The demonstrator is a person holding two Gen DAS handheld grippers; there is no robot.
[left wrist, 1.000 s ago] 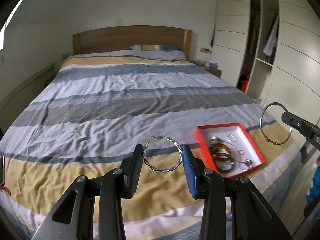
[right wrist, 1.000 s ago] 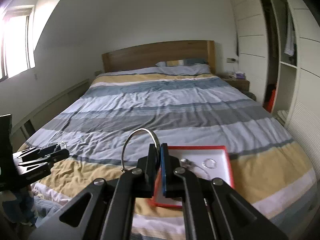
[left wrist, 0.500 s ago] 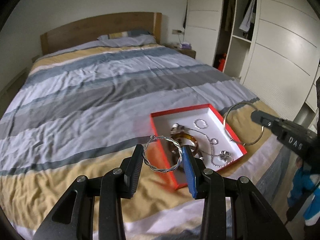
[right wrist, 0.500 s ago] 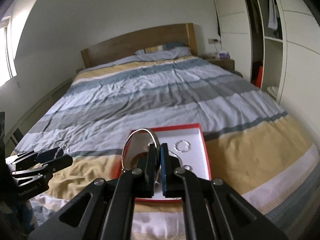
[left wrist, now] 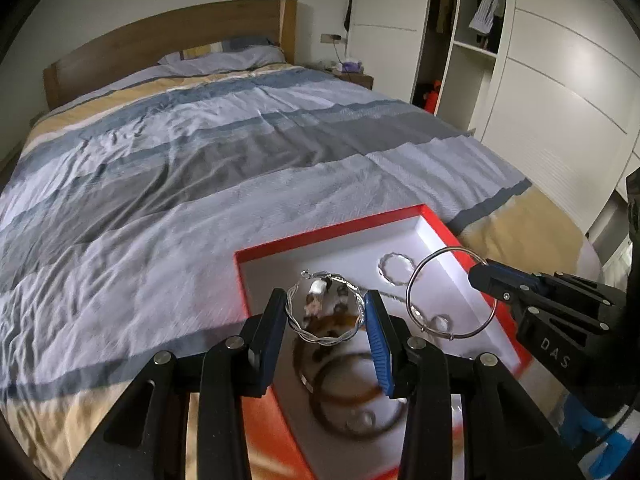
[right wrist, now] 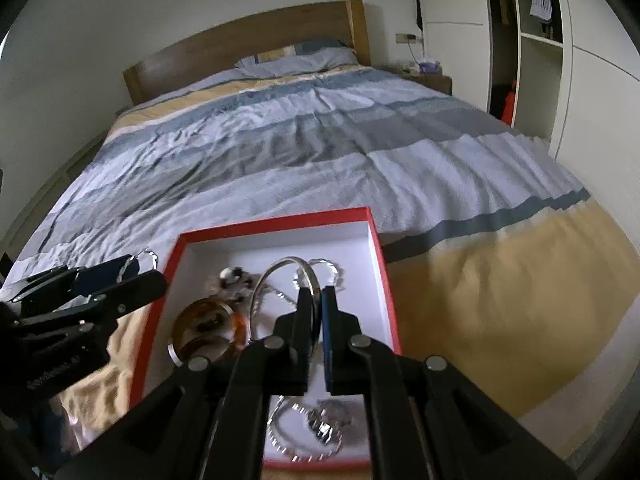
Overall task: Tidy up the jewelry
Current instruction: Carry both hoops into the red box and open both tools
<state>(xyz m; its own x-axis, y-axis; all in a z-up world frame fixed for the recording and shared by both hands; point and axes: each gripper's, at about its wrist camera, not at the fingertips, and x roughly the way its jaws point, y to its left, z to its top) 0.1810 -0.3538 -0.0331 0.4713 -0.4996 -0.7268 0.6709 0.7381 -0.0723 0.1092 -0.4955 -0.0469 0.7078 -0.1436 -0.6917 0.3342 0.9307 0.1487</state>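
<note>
A red box with a white inside (left wrist: pixel 332 236) (right wrist: pixel 276 224) lies on the striped bedspread and holds several pieces of jewelry. My left gripper (left wrist: pixel 326 314) is shut on a twisted silver bangle (left wrist: pixel 298 326), which hangs flat between the pads above the box. My right gripper (right wrist: pixel 316 300) (left wrist: pixel 482 276) is shut on the rim of a plain silver hoop bangle (left wrist: pixel 452 334) (right wrist: pixel 264 280), also over the box. In the box lie a brown tortoiseshell bangle (right wrist: pixel 208 320), a small silver ring (left wrist: pixel 394 270) and a silver chain (right wrist: pixel 280 436).
The bed (left wrist: pixel 180 168) stretches ahead to a wooden headboard (left wrist: pixel 160 40). A white wardrobe (left wrist: pixel 560 80) with open shelves stands on the right, and a nightstand (right wrist: pixel 428 78) sits beside the headboard. The box lies near the bed's foot edge.
Both grippers have come down and forward with their bangles, from short of the red box to directly over it. The box now looks much larger and closer in both views.
</note>
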